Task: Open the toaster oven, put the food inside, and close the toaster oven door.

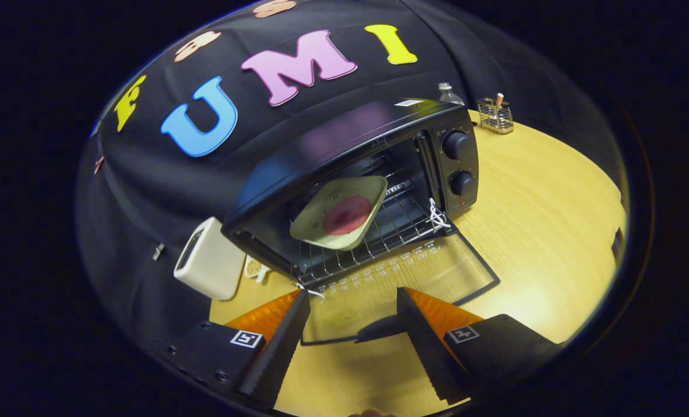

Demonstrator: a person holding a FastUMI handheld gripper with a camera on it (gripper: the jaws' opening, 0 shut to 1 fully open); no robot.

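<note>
Gripper (353, 304) open over oven door (402, 278), wooden table (541, 220).

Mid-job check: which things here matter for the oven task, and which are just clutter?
Job:
black toaster oven
its glass door, folded down open
pale square plate with pink food, on the wire rack
gripper, fingers open above the door

Clutter:
white boxy appliance
clear bottle
wire holder
wooden table
</note>
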